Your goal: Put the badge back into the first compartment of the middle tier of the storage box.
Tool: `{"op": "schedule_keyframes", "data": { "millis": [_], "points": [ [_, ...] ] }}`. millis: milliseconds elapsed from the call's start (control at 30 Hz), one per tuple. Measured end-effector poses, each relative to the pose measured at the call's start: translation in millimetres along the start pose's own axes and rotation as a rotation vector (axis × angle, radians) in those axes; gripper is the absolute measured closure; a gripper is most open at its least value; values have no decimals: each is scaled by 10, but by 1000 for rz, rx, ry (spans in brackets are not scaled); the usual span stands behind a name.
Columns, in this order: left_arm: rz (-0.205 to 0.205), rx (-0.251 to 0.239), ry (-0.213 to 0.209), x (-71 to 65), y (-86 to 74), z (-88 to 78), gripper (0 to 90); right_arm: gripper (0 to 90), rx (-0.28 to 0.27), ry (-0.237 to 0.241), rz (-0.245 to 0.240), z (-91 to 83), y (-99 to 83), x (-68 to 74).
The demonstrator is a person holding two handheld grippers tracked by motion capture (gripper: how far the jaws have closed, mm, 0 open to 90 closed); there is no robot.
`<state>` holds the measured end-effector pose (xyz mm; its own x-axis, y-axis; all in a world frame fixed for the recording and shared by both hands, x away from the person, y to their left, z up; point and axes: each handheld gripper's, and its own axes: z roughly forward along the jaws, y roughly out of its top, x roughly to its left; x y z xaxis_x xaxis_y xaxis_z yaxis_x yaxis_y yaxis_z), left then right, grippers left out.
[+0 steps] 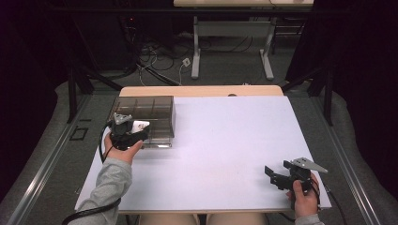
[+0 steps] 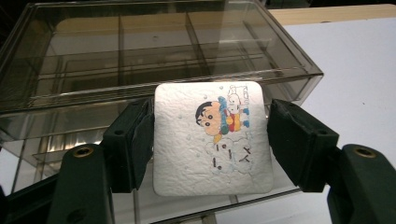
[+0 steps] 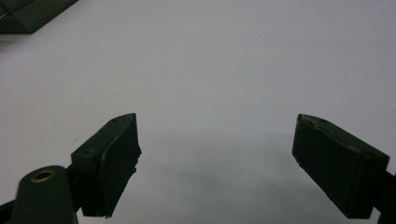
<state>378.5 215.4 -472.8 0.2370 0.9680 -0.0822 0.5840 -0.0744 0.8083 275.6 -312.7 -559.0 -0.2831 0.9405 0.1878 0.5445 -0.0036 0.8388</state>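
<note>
One white cartoon card (image 2: 212,137) sits pinched between the left tool's (image 2: 208,140) jaws.

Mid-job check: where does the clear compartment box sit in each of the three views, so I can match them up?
High view: the clear compartment box lies at the white table's far left, just beyond the left gripper.
Left gripper view: it spans the upper part, behind the cartoon card clamped between the jaws.
Right gripper view: a dark corner at top left.
Shared landmark: the white tabletop.
</note>
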Motion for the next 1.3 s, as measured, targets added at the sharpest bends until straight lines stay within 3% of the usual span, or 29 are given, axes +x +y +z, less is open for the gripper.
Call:
{"op": "schedule_keyframes", "data": {
  "millis": [500, 900, 1300],
  "points": [
    [-23, 5, 46, 238, -5, -21, 335, 143, 2, 6, -2, 3, -3, 1],
    [-42, 40, 66, 390, -26, -13, 335, 143, 1, 2, 5, 2, -2, 4],
    [-33, 85, 88, 517, -10, 1, 335, 143, 2, 4, 5, 5, -3, 1]
  ]
}}
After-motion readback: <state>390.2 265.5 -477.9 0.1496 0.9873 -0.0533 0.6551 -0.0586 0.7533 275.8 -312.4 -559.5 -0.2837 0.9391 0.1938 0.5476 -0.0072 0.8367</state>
